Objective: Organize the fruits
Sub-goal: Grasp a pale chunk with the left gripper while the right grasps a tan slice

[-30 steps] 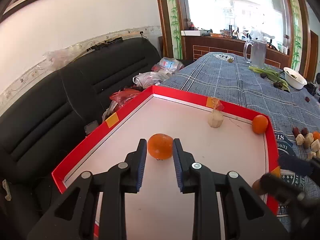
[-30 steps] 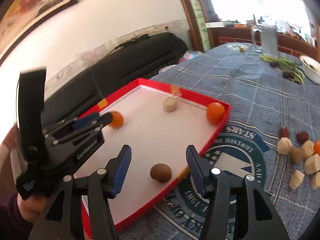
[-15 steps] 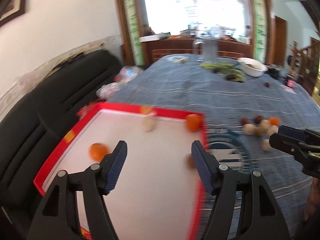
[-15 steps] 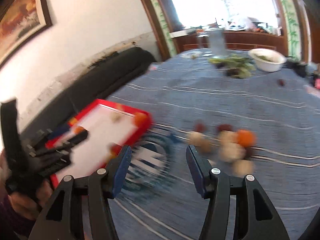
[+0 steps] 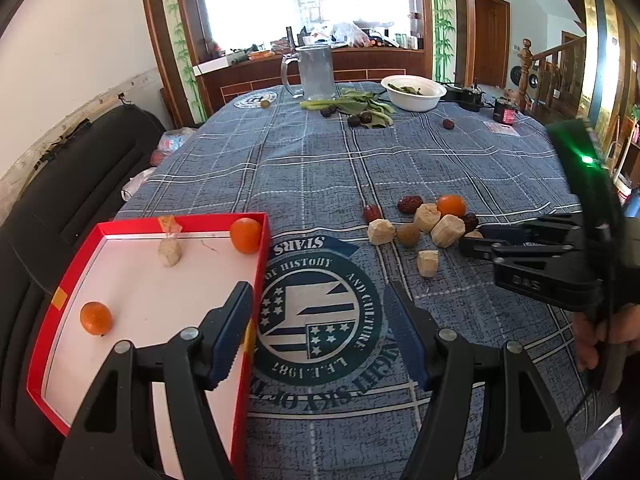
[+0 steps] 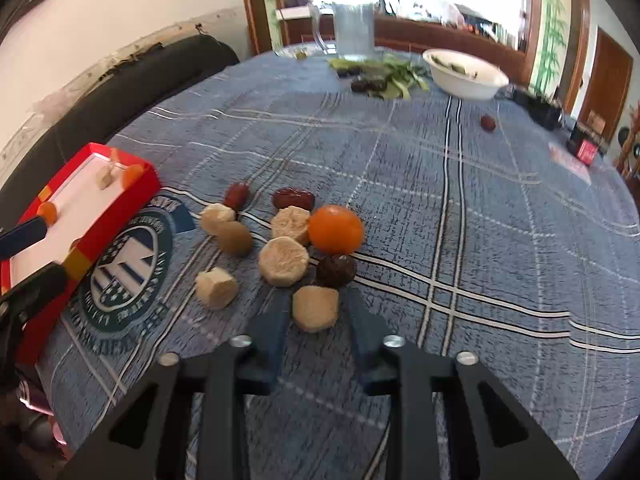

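Note:
A red tray (image 5: 132,226) with a white floor holds two oranges (image 5: 96,317) (image 5: 245,235) and a pale chunk (image 5: 169,252). My left gripper (image 5: 320,320) is open and holds nothing; it hangs over the tray's right wall and the tablecloth emblem. To the right lies a pile: an orange (image 6: 336,229), red dates (image 6: 293,198), a brown fruit (image 6: 235,238) and pale chunks (image 6: 283,261). My right gripper (image 6: 318,300) has its jaws closed on the nearest pale chunk (image 6: 315,309), which rests on the cloth. The left wrist view shows that right gripper (image 5: 476,242) at the pile's edge.
A glass jug (image 5: 316,72), green leaves (image 5: 360,106) with dark fruits and a white bowl (image 5: 414,92) stand at the far end of the blue checked cloth. A lone date (image 6: 488,123) lies apart. A black sofa (image 5: 80,168) runs along the left. A person's hand (image 5: 600,336) holds the right gripper.
My left gripper let go of the orange in the tray, opened and swung right. My right gripper left the tray, crossed to the pile and closed around a pale chunk.

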The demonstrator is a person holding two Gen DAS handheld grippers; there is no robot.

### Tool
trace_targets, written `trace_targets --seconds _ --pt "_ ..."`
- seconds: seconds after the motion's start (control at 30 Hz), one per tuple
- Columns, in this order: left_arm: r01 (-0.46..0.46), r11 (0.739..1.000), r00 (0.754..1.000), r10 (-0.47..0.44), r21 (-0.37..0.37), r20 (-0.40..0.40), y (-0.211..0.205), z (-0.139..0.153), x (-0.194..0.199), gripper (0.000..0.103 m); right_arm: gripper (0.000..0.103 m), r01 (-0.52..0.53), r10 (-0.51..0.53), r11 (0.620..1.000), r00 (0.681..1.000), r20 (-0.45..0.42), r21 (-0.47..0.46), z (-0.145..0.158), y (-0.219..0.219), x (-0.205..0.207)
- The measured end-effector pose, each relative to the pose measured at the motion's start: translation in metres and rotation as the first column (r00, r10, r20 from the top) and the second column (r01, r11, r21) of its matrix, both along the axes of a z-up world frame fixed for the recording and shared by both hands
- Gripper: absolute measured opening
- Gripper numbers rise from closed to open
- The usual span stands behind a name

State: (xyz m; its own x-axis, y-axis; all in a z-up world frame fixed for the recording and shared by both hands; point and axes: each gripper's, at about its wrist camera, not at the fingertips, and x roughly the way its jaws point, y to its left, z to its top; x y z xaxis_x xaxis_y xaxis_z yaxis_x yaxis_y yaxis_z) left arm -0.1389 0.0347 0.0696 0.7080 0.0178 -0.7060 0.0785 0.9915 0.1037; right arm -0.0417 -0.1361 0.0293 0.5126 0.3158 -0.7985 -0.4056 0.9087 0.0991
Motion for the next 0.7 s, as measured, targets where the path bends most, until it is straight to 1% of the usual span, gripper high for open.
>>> trace_targets --seconds 0.13,0.2,0.3,0.4,0.5,0.57,0.63,0.67,0.7 --pt "0.024 1.0 0.999 -0.024 -0.019 -0.029 -0.007 -0.001 0.01 0.068 0.025 -0.028 0.028 0.999 0.999 0.033 -0.025 -0.002 0.001 -0.004" --pt "0.044 0.998 0.997 -0.046 -0.038 -0.055 -0.013 -0.004 0.017 0.068 0.024 -0.031 0.031 1.0 0.999 0.027 0.0 -0.002 -0.003 -0.004" --pt "0.07 0.997 0.994 -0.073 -0.036 -0.085 -0.027 -0.012 0.026 0.068 0.024 -0.008 0.007 0.999 1.0 0.027 0.052 0.002 -0.015 -0.002" --pt "0.099 0.994 0.988 -0.103 -0.036 -0.114 -0.041 -0.02 0.035 0.068 0.024 0.046 -0.053 0.982 0.998 0.031 0.182 0.017 -0.038 0.001" --pt "0.126 0.991 0.981 -0.131 -0.047 -0.142 -0.056 -0.027 0.046 0.068 0.025 0.112 -0.13 0.955 0.99 0.047 0.275 0.029 -0.062 0.001" --pt "0.131 0.99 0.979 -0.136 -0.043 -0.155 -0.062 -0.031 0.052 0.068 0.025 0.146 -0.166 0.938 0.985 0.04 0.315 0.031 -0.073 0.003" --pt "0.128 0.991 0.978 -0.134 -0.043 -0.163 -0.065 -0.035 0.057 0.068 0.025 0.168 -0.188 0.93 0.982 0.032 0.326 0.032 -0.078 0.006" --pt "0.125 0.991 0.977 -0.131 -0.046 -0.165 -0.066 -0.036 0.059 0.064 0.025 0.175 -0.195 0.929 0.98 0.028 0.325 0.032 -0.078 0.008" --pt "0.125 0.991 0.977 -0.131 -0.047 -0.168 -0.066 -0.037 0.06 0.057 0.025 0.184 -0.202 0.927 0.979 0.022 0.327 0.031 -0.079 0.009"
